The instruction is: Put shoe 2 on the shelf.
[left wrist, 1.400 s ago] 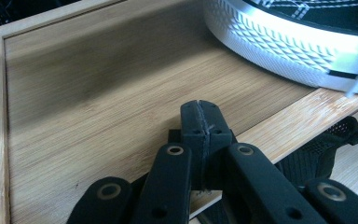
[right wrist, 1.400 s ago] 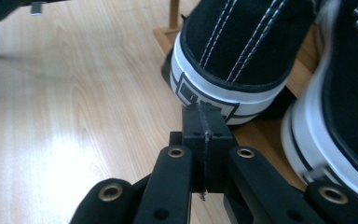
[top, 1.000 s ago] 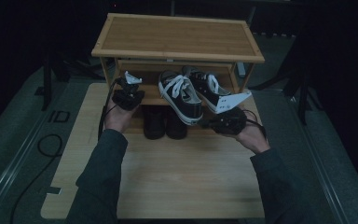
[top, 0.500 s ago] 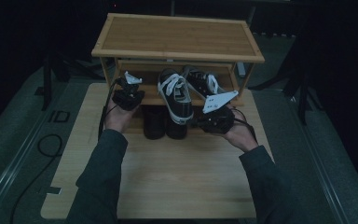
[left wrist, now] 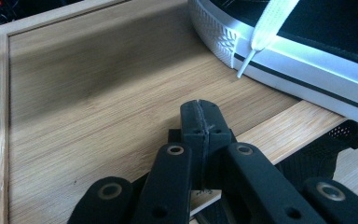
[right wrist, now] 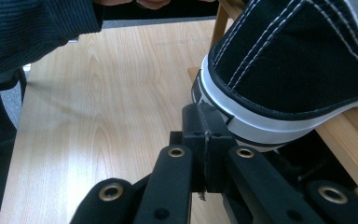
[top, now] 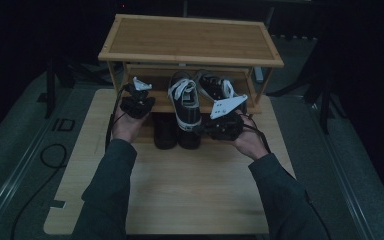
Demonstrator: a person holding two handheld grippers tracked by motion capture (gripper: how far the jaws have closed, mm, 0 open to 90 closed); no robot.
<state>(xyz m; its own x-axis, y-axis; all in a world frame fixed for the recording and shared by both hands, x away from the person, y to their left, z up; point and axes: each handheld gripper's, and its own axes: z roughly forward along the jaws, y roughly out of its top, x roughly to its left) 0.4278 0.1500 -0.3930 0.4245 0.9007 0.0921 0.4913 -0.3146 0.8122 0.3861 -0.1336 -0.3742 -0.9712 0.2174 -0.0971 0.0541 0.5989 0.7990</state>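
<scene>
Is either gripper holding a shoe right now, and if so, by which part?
No. The left gripper is shut on nothing above the shelf. The right gripper is shut too, its tips at the heel of the sneaker, not clamping it.

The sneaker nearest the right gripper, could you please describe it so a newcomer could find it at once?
Start at the wooden shoe rack; on its lower shelf stand two black sneakers. It is the left sneaker, whose heel overhangs the front edge by the right gripper.

On the lower shelf (top: pixel 155 107), the stretch at nine o'clock of the near sneaker (top: pixel 185 102) lies bare. That sneaker's heel overhangs the front edge, blocking the right claw (right wrist: pixel 204 135). Dark shoes (top: pixel 176 134) crowd underneath.
</scene>
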